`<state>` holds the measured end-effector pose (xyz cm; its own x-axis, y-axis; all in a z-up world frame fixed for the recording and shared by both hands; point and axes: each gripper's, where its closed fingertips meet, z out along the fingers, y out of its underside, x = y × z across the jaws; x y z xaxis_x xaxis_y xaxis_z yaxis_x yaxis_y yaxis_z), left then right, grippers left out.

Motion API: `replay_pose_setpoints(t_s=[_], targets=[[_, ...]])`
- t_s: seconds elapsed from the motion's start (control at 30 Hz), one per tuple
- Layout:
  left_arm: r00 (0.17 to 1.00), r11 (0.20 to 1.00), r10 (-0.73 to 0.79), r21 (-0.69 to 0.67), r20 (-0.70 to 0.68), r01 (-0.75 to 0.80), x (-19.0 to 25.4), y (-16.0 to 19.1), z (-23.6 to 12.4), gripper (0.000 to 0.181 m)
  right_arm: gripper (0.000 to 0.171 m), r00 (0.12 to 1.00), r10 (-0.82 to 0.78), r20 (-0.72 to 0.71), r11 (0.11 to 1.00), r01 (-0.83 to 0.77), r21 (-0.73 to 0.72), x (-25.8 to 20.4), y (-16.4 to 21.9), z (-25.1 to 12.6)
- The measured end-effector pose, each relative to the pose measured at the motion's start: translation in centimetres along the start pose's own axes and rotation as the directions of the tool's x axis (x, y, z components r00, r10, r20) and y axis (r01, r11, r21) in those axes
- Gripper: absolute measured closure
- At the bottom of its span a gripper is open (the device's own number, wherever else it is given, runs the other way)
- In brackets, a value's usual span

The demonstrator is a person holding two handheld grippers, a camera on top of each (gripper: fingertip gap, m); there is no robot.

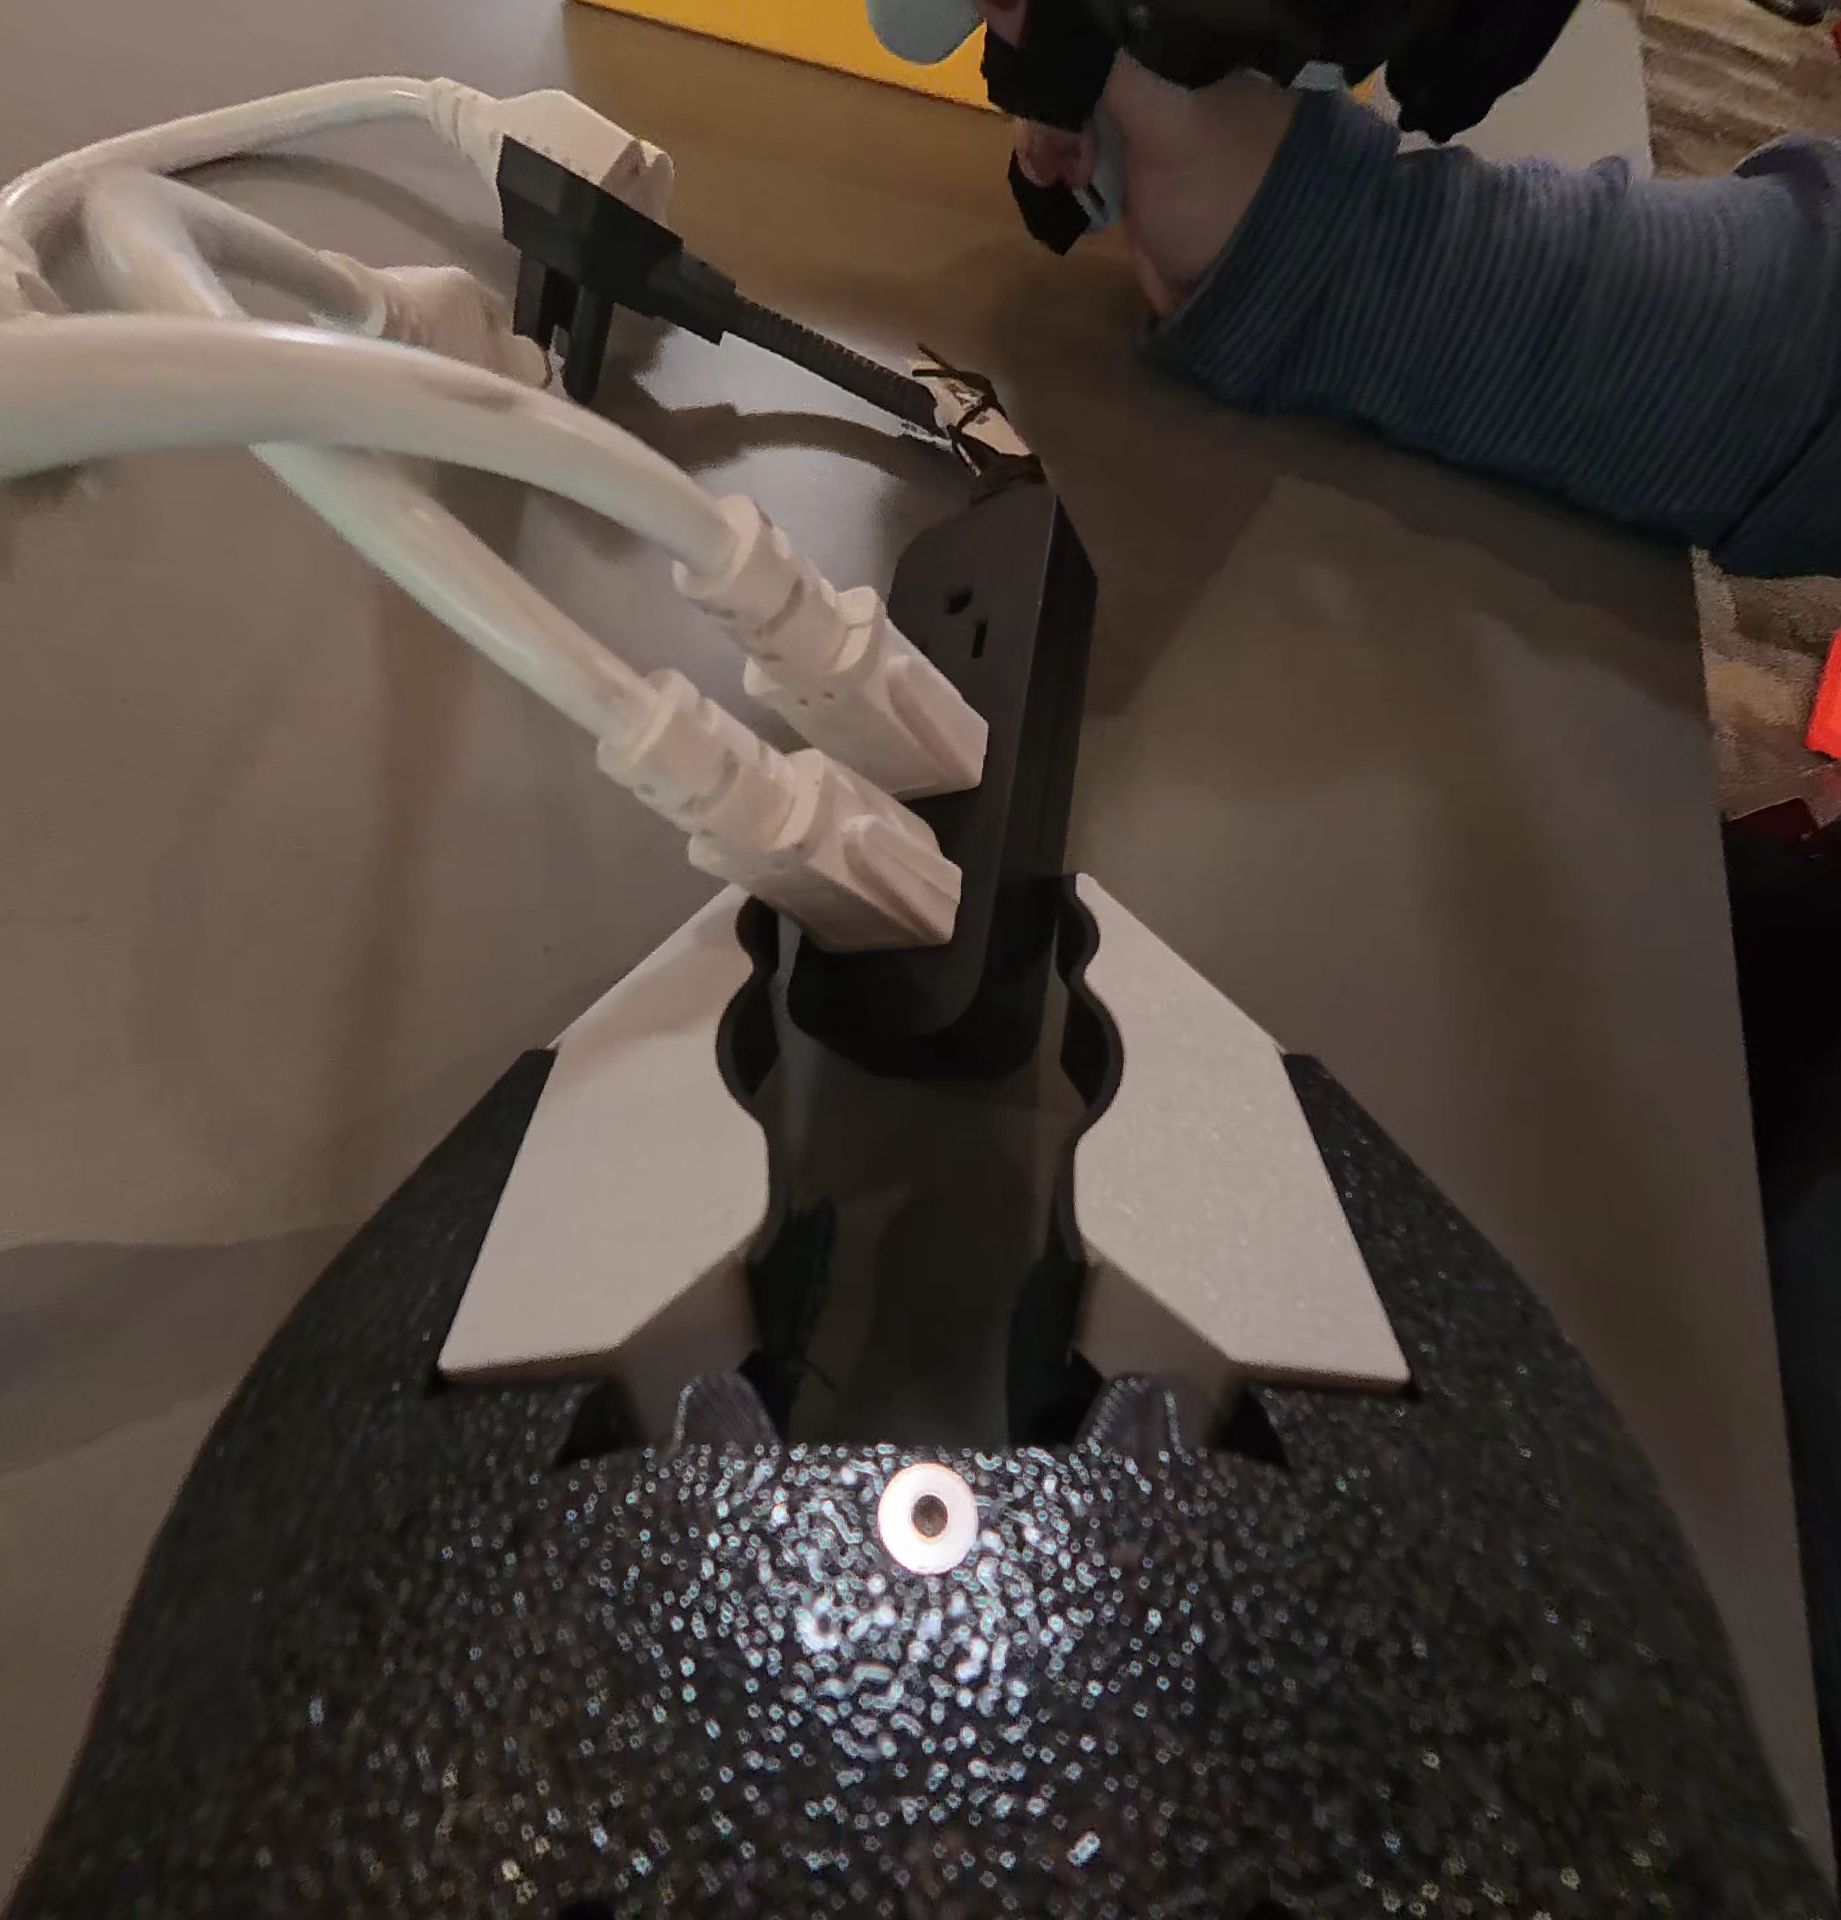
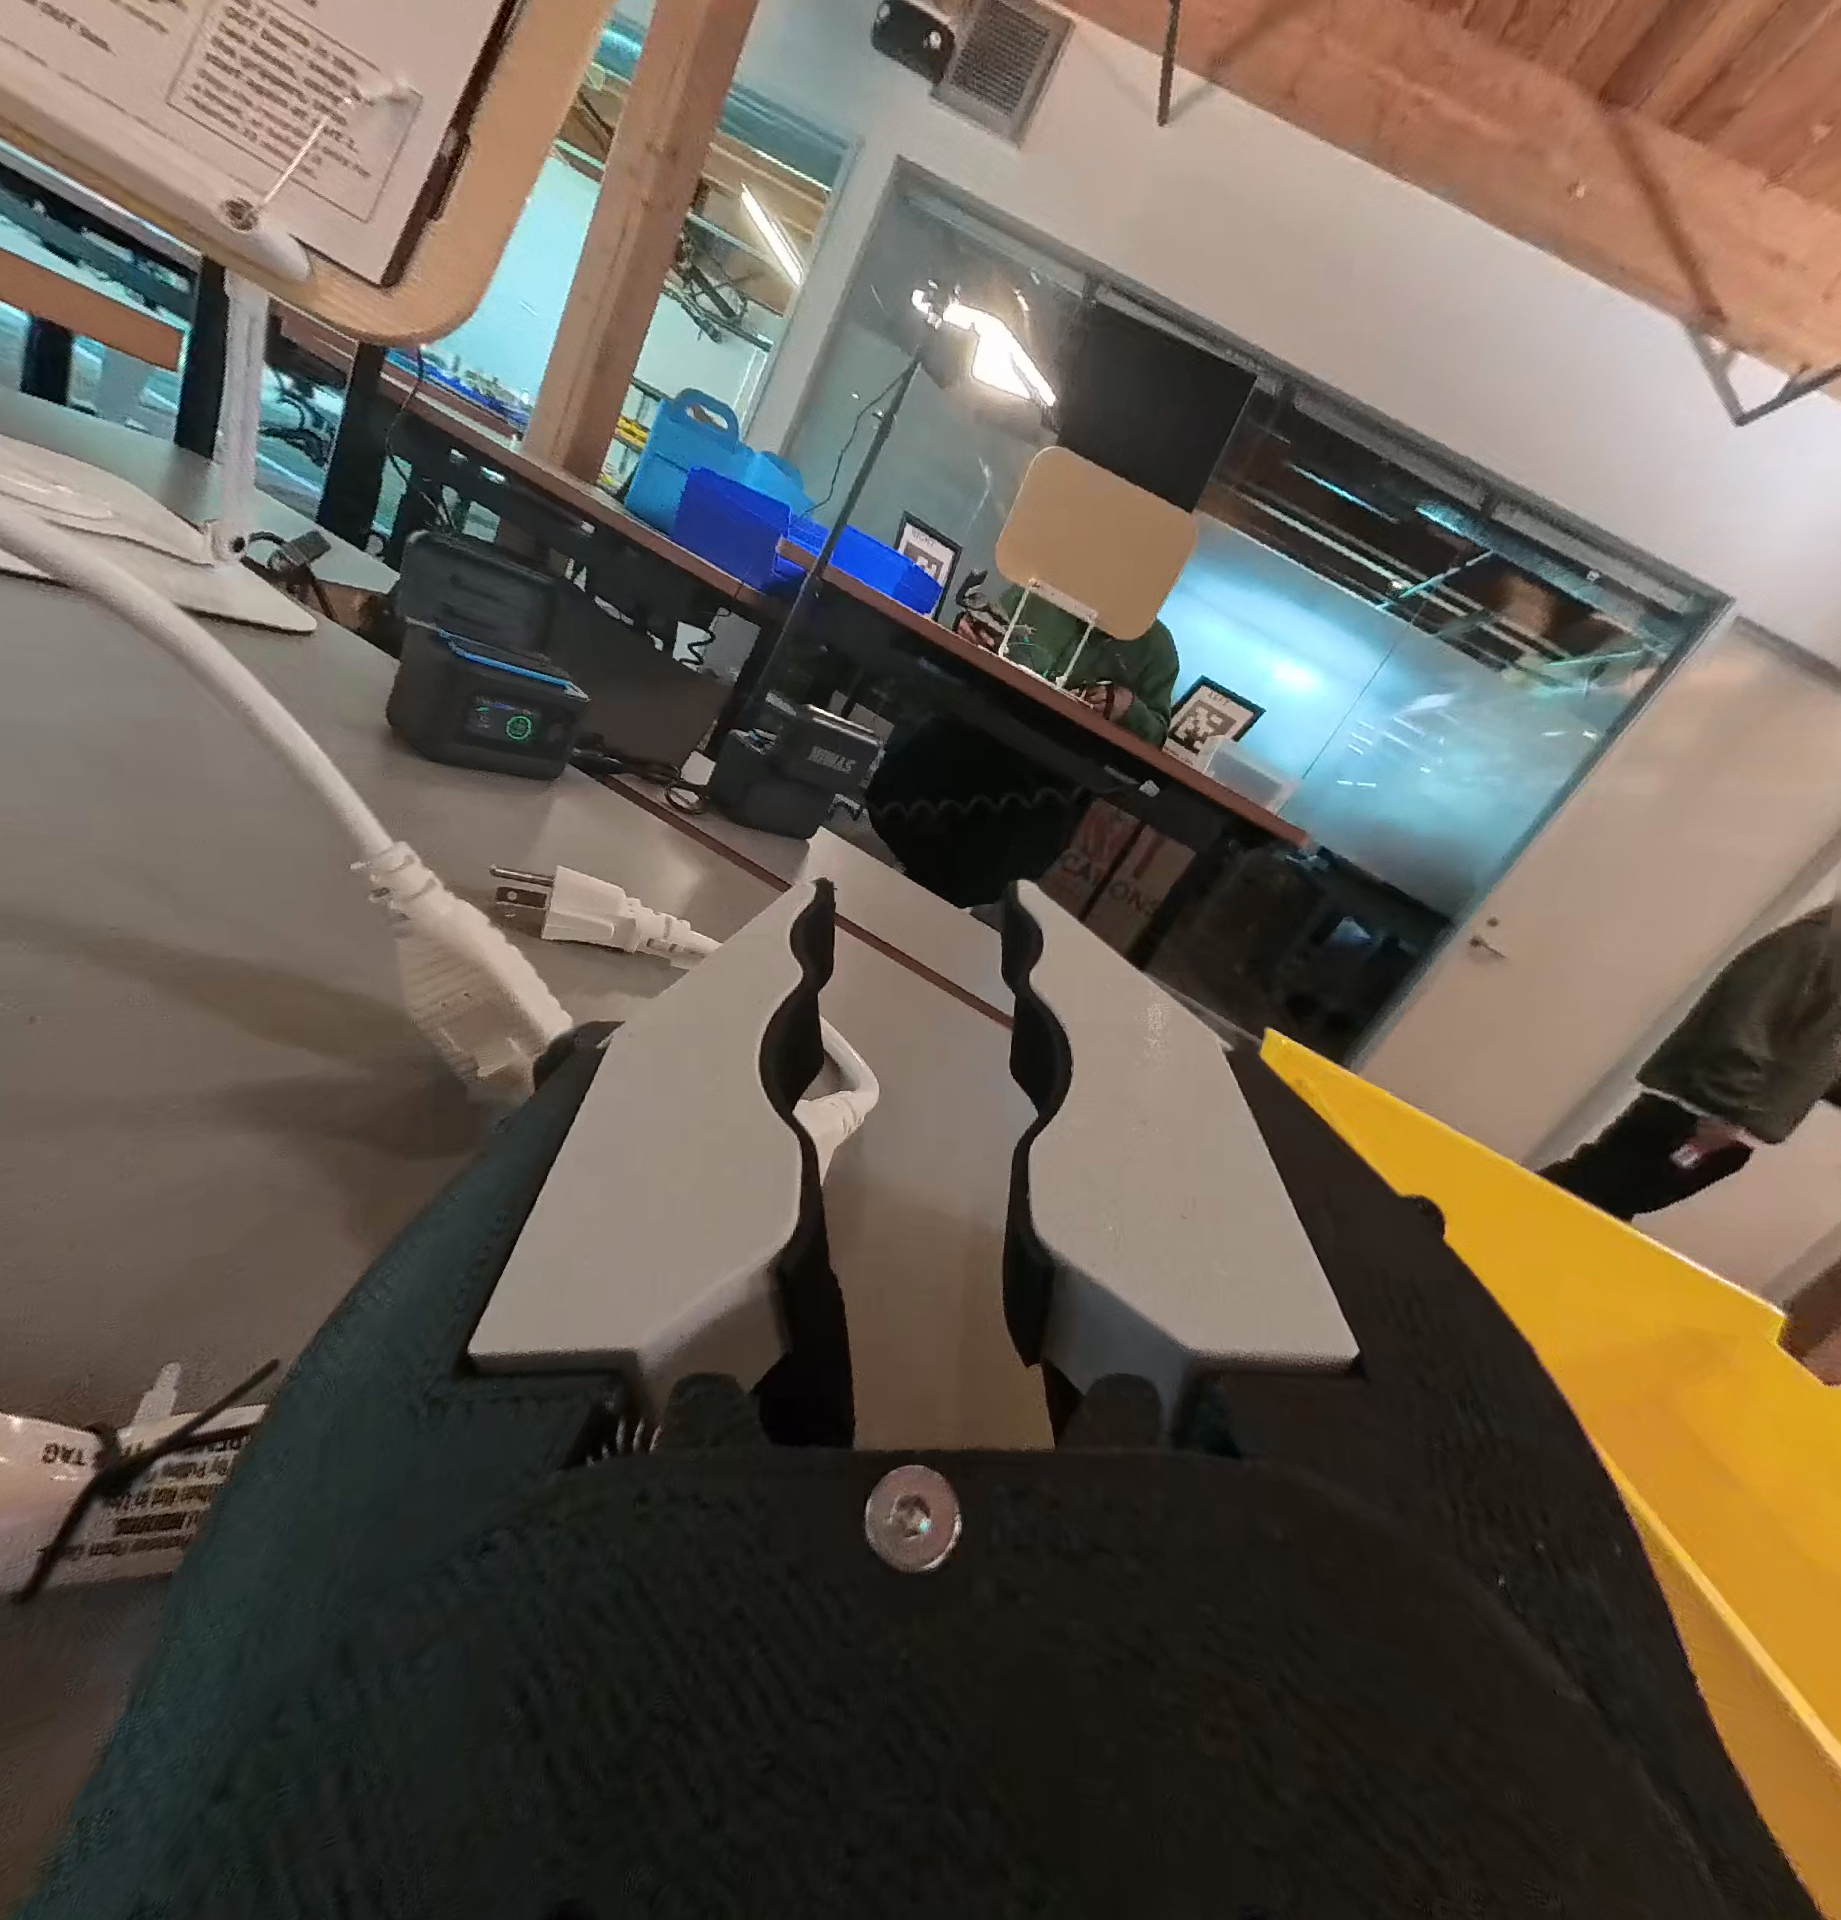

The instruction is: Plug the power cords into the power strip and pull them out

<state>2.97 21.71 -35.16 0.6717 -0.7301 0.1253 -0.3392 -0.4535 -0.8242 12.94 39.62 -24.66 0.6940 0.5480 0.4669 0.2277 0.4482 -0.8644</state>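
In the left wrist view my left gripper point(image 1: 911, 904) is shut on the near end of a black power strip point(image 1: 1009, 665), which stands tilted on its edge above the grey table point(image 1: 272, 831). Two white plugs point(image 1: 864, 696) point(image 1: 833, 862) sit in its sockets, and one socket beyond them is free. The strip's own black plug point(image 1: 583, 270) lies at the back beside other white cord ends point(image 1: 573, 125). My right gripper point(image 2: 916, 894) is open and empty, low over the table. A loose white plug point(image 2: 594, 914) lies just left of its fingertips.
A white cord end point(image 2: 448, 977) lies left of the right gripper. A yellow bin point(image 2: 1518, 1299) stands to its right. A person's blue-sleeved arm point(image 1: 1518, 312) crosses the back right. Black power stations point(image 2: 480, 696) stand at the far table edge. A tagged cord point(image 2: 85, 1496) lies at the lower left. Some 25 cm of space lies between my two pairs of fingers. From either gripper's tips it is about 20 cm to the loose white plug point(image 2: 594, 914).
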Motion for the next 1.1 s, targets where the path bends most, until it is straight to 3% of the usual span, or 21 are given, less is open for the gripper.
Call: replay_pose_setpoints(t_s=[0.2, 0.3, 0.4, 0.47, 0.57, 0.63, 0.73, 0.77, 0.83, 0.87, 0.97, 1.1], targets=[[0.996, 0.991, -0.083, 0.099, -0.028, 0.086, -0.3, -0.3, -2.3, 0.129, 0.143, 0.999, 0.031, -0.006, 0.998, -0.032, -0.048, 0.2, 0.8, 0.2], [0.993, 0.979, -0.115, 0.169, -0.020, 0.117, -0.8, -0.3, -4.0, 0.126, 0.145, 0.987, 0.163, 0.007, 0.968, -0.158, -0.195, 0.5, 2.9, 1.4], [0.994, 0.960, -0.106, 0.258, -0.034, 0.111, -0.9, -1.1, -5.4, 0.126, 0.142, 0.914, 0.400, 0.069, 0.809, -0.316, -0.495, -1.4, 6.3, 3.7], [0.994, 0.947, -0.103, 0.301, -0.030, 0.107, -1.2, -1.6, -5.9, 0.125, 0.131, 0.849, 0.518, 0.106, 0.679, -0.333, -0.655, -3.1, 7.6, 4.7], [0.995, 0.929, -0.090, 0.365, 0.052, 0.064, -2.3, -2.2, -6.8, 0.123, 0.126, 0.853, 0.515, 0.088, 0.630, -0.307, -0.714, -3.0, 8.1, 6.7], [0.986, 0.918, -0.083, 0.396, 0.146, 0.018, -3.4, -2.4, -7.4, 0.123, 0.128, 0.867, 0.473, 0.158, 0.694, -0.255, -0.673, -3.6, 6.8, 8.9], [0.967, 0.904, -0.079, 0.427, 0.241, -0.032, -4.3, -2.8, -8.2, 0.124, 0.128, 0.828, 0.340, 0.446, 0.797, -0.002, -0.604, -7.5, 4.8, 11.8], [0.962, 0.902, -0.073, 0.430, 0.262, -0.048, -4.5, -2.8, -8.3, 0.126, 0.126, 0.762, 0.300, 0.574, 0.820, 0.101, -0.563, -9.4, 4.4, 12.1], [0.956, 0.903, -0.054, 0.423, 0.289, -0.077, -4.6, -2.9, -8.3, 0.128, 0.123, 0.549, 0.315, 0.774, 0.833, 0.231, -0.503, -13.1, 3.8, 11.2], [0.955, 0.906, -0.044, 0.416, 0.293, -0.085, -4.5, -2.9, -8.1, 0.129, 0.118, 0.487, 0.320, 0.812, 0.831, 0.266, -0.488, -13.9, 3.9, 11.3], [0.952, 0.910, -0.008, 0.398, 0.305, -0.120, -4.2, -2.8, -7.9, 0.133, 0.110, 0.411, 0.260, 0.874, 0.804, 0.409, -0.432, -14.4, 5.9, 12.3], [0.946, 0.905, 0.046, 0.388, 0.322, -0.176, -4.4, -3.1, -7.7, 0.136, 0.102, 0.346, 0.323, 0.881, 0.706, 0.532, -0.468, -14.4, 8.0, 12.7]])
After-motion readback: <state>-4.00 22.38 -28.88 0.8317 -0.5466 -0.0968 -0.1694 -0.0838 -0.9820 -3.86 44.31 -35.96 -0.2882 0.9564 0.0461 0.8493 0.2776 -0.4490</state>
